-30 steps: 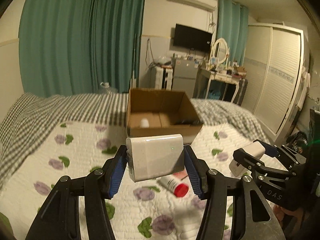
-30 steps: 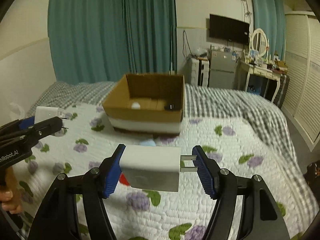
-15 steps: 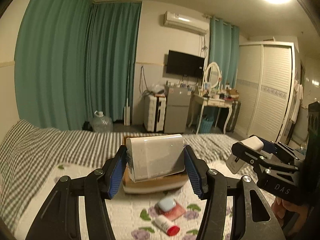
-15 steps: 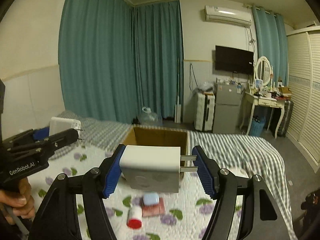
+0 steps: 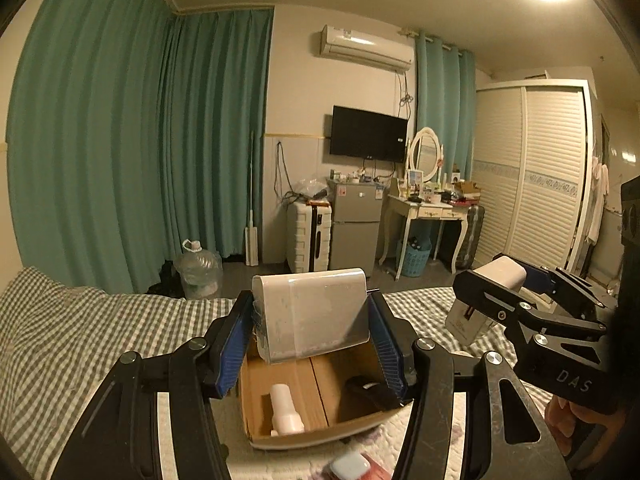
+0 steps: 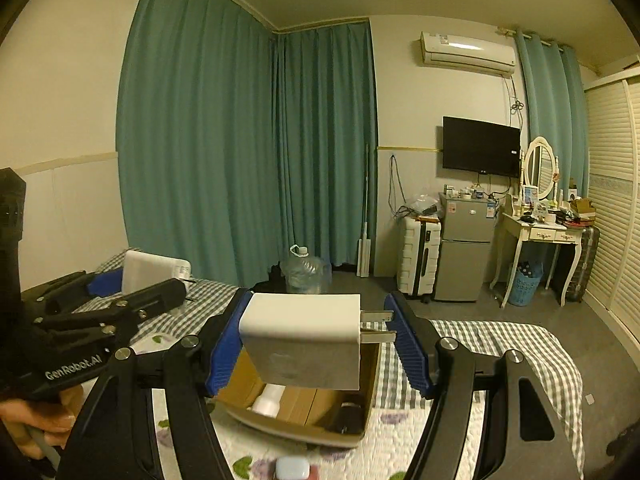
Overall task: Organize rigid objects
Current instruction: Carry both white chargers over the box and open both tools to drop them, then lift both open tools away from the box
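The left gripper (image 5: 312,324) was clamped on a white power bank (image 5: 314,314), its blue pads (image 5: 234,344) pressed flat on the two short ends, likely because those faces gave the broadest, squarest seat for a smooth slab. The right gripper (image 6: 316,338) was clamped on a white wall charger (image 6: 302,342), one pad on its plain end and the other bearing on the tips of the two metal prongs (image 6: 378,326) at 3 o'clock of its body; that looked the less secure hold, since the prongs offer little surface

Both loads hung above the open cardboard box (image 5: 320,432) on the bed (image 5: 80,332), which in each wrist view sat at 6 o'clock below the held item, so a release should send each into the box and not onto the quilt. Inside it lay a white bottle (image 5: 285,408) toward 8 o'clock and a dark object (image 5: 366,394) toward 4 o'clock, too dim to name. A pale blue case (image 6: 292,469) waited on the quilt just outside the near wall, at 6 o'clock

In the left wrist view the right gripper stood at 3 o'clock, well apart, presumably so the two drops would not collide
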